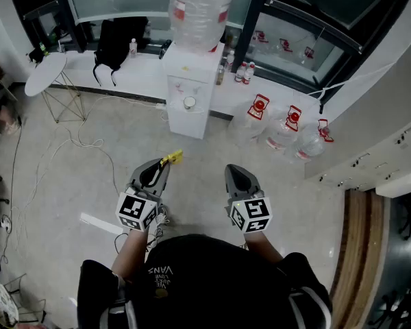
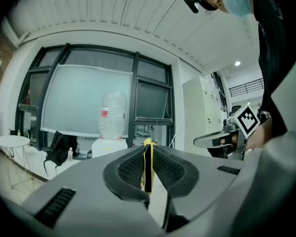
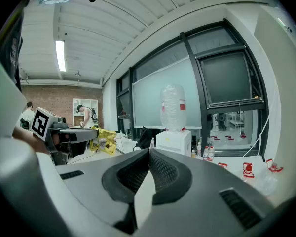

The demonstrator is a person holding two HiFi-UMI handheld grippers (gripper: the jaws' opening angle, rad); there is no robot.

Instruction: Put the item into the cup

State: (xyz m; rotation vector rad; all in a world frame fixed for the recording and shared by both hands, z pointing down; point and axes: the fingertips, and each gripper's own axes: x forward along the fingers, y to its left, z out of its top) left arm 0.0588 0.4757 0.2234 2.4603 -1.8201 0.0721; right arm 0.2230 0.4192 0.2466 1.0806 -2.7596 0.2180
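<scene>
A white water dispenser (image 1: 188,81) stands against the window ledge, straight ahead of the person. A large clear bottle (image 1: 198,9) sits upside down on top of it. How much water is in the bottle cannot be made out. Three clear jugs (image 1: 285,130) with red labels stand on the floor to its right, leaning against the ledge, and their contents cannot be read either. A round white table (image 1: 44,74) stands well off to the left.

The person holds both tools out in front, side by side and a little apart, each pointing toward the dispenser. The left gripper (image 1: 162,164) has its jaws drawn narrow and clamped on a yellow packet (image 1: 172,158). The right gripper (image 1: 237,171) has its jaws closed tip to tip with nothing between them.

The yellow packet is thin and flat. In the left gripper view it stands on edge between the ribbed pads as an upright strip. Its free end sticks out past the jaw tips. In the head view its long axis runs forward and slightly right, toward the dispenser. It is in the air, well short of the machine.

A cup (image 1: 190,102) sits in the dispenser's front recess, its round rim facing up. What is in it cannot be told.
</scene>
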